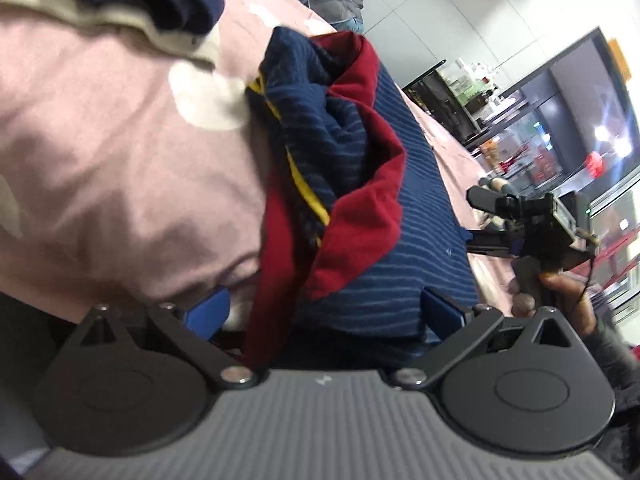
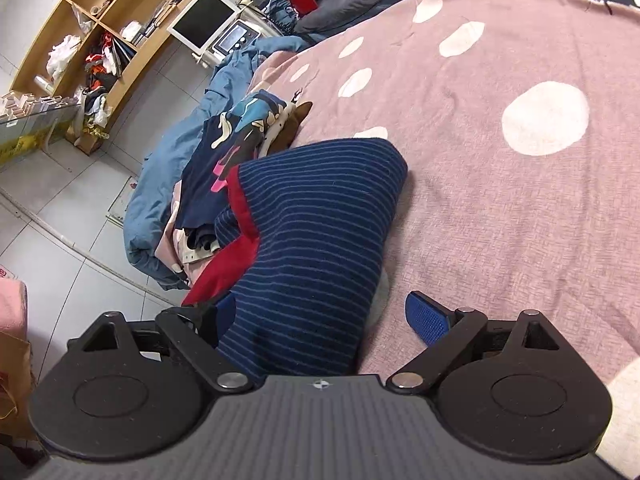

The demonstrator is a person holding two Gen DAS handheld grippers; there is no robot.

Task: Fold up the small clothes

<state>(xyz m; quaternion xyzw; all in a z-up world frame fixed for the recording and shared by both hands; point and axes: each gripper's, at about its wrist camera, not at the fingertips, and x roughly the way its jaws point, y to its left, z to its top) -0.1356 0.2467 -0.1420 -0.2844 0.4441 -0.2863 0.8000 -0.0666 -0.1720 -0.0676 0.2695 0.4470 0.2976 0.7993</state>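
Observation:
A small navy striped garment with red trim and a yellow stripe (image 1: 360, 184) lies bunched on the pink spotted bedspread (image 1: 120, 160). My left gripper (image 1: 326, 312) is open, its blue pads (image 1: 210, 312) spread wide on either side of the garment's near edge. In the right wrist view the same garment (image 2: 312, 240) lies between the open fingers of my right gripper (image 2: 320, 320); the right blue pad (image 2: 428, 320) rests on the bedspread (image 2: 500, 220), the left pad is mostly hidden by cloth. The right gripper also shows in the left wrist view (image 1: 532, 224), held by a hand.
Folded dark and cream clothes (image 1: 140, 0) lie at the upper left of the bed. A pile of other clothes (image 2: 224, 160) and a blue cloth (image 2: 160, 184) hang at the bed's edge. Wooden shelves (image 2: 100, 40) and a monitor (image 2: 204, 16) stand beyond, over a tiled floor.

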